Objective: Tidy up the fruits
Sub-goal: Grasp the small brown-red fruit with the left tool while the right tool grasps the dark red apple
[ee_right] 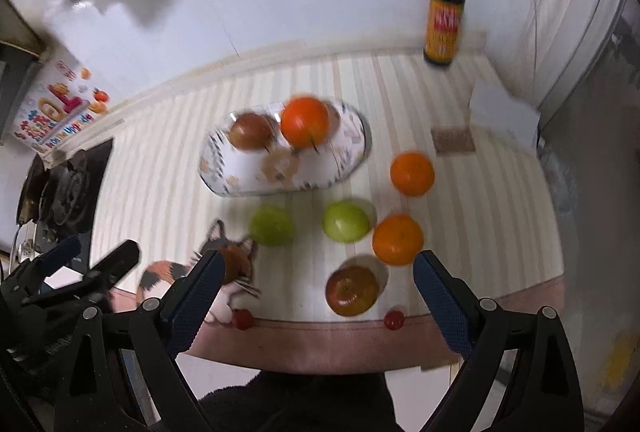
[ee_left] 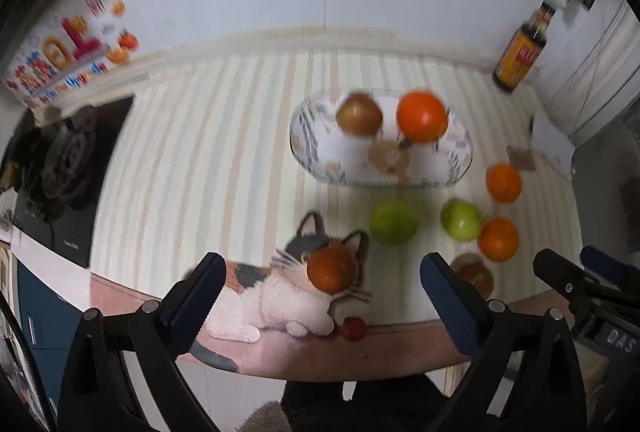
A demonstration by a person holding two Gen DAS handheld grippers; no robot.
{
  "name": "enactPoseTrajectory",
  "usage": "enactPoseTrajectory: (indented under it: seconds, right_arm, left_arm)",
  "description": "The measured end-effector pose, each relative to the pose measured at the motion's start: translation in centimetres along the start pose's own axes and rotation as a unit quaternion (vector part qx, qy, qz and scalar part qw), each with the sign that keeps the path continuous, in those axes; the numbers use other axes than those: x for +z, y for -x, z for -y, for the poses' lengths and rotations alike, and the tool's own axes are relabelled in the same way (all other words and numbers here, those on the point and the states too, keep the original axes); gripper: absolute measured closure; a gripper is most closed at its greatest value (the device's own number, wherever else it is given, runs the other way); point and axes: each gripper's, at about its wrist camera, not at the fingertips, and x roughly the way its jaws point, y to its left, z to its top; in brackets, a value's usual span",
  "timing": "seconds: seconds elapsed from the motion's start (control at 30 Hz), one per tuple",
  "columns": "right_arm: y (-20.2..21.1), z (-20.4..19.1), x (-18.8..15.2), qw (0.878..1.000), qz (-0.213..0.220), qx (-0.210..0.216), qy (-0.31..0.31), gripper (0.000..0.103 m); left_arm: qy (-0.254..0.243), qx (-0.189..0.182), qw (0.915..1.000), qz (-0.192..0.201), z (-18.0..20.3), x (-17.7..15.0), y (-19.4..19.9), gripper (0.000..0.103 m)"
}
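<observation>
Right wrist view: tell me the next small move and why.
Probably lower the open right tool onto the red-brown apple lying between its fingers near the table edge and close on it. The plate holds only two fruits, so this one likely goes there next.

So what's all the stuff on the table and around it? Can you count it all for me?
plate: one, clear with a pattern, middle of the table
fruit on the plate: two, an orange one and a reddish-brown one
oranges off the plate: two, one right of the plate, one nearer
green fruits: two, and, in front of the plate
dark red fruits: two, one near the front edge, one on the cat picture
cat picture: one, printed on the tablecloth
sauce bottle: one, dark, back right by the wall
stove: one, black, far left
left gripper: jaws open, empty
right gripper: jaws open, empty
</observation>
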Motion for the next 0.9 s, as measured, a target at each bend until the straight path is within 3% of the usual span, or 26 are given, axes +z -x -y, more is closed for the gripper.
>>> enactPoseTrajectory:
  seconds: [0.27, 0.5, 0.6, 0.67, 0.77, 0.83, 0.9]
  right_arm:
    - [-11.2, 4.0, -2.1, 0.990, -0.130, 0.006, -0.053, 0.006]
    - [-16.1, 4.9, -3.5, 0.984, -0.161, 0.012, -0.069, 0.007]
    - [-17.1, 4.5, -3.5, 0.983, -0.169, 0.021, -0.065, 0.013]
    - [-17.8, 4.5, -3.7, 0.982, -0.176, 0.024, -0.063, 0.022]
    - [-18.3, 4.4, -3.8, 0.981, -0.182, 0.026, -0.061, 0.024]
    - [-18.3, 4.2, -3.7, 0.981, -0.183, 0.026, -0.058, 0.025]
    - [-18.3, 4.1, -3.6, 0.981, -0.183, 0.029, -0.058, 0.025]
  left_arm:
    - [0.026, -0.025, 0.9936, -0.108, -1.8, -0.7, -7.4, 0.003]
    - [0.033, -0.026, 0.9872, -0.154, -1.9, -0.5, -11.6, 0.003]
    - [0.028, -0.034, 0.9833, -0.176, -1.2, -0.4, -13.5, 0.003]
    - [0.029, -0.036, 0.9810, -0.188, -0.7, -0.5, -14.7, 0.003]
    - [0.028, -0.041, 0.9789, -0.198, -0.3, -0.8, -15.9, 0.004]
    - [0.027, -0.045, 0.9793, -0.196, 0.1, -0.9, -16.2, 0.009]
    - [0.027, -0.046, 0.9797, -0.193, 0.2, -1.0, -16.4, 0.030]
